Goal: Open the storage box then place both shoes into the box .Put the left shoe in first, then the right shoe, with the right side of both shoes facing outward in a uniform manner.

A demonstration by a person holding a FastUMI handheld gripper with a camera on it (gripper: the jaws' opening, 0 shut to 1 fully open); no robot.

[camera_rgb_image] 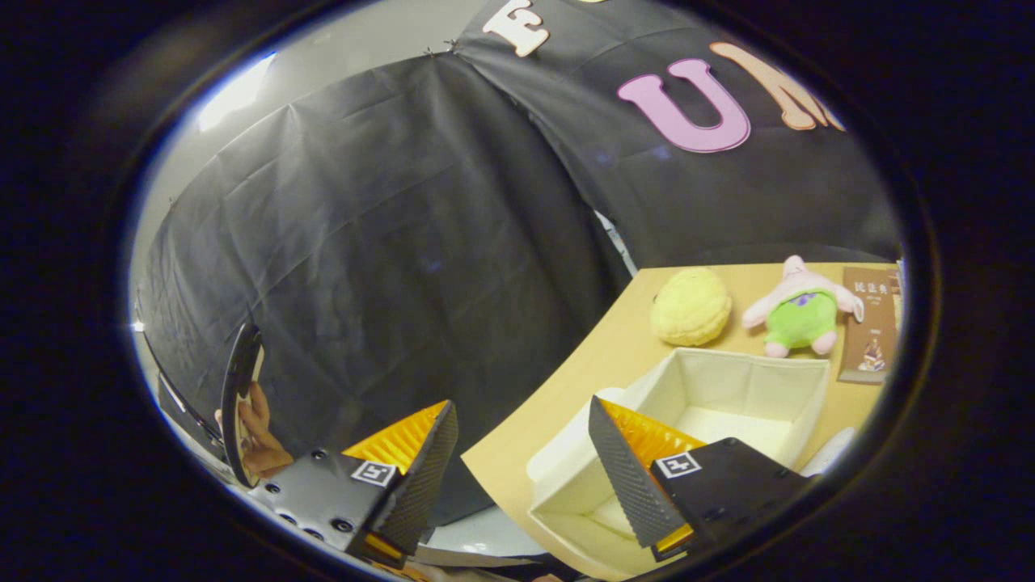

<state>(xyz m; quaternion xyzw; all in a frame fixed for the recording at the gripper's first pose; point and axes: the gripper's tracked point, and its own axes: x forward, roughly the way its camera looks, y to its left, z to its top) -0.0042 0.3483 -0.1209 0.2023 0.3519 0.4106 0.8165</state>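
The gripper (521, 469) is tipped at a slant, its jaws spread wide with nothing between them but open air, the dark booth cloth and the near edge of the desk (566, 388). One finger, the one with the orange ribbed backing, hangs off the desk in front of the black wall; the other finger (627, 477) sits right over the storage box (752, 380), its dark textured pad overlapping the box's near corner.

The box is open, a cream fabric one, its inside showing pale and bare, and it lies just ahead of and partly behind that second finger, not between the two. Whether the finger touches the box rim, I can't tell from this angle.

Beyond the box, on the desk, sit a yellow round plush (691, 305) and a pink plush star in green shorts (800, 311), side by side, near each other but apart. A brown book (872, 331) lies just beside the star.

Over by the far finger, a person's hand (260, 436) holds a dark flat device (240, 396) on edge.
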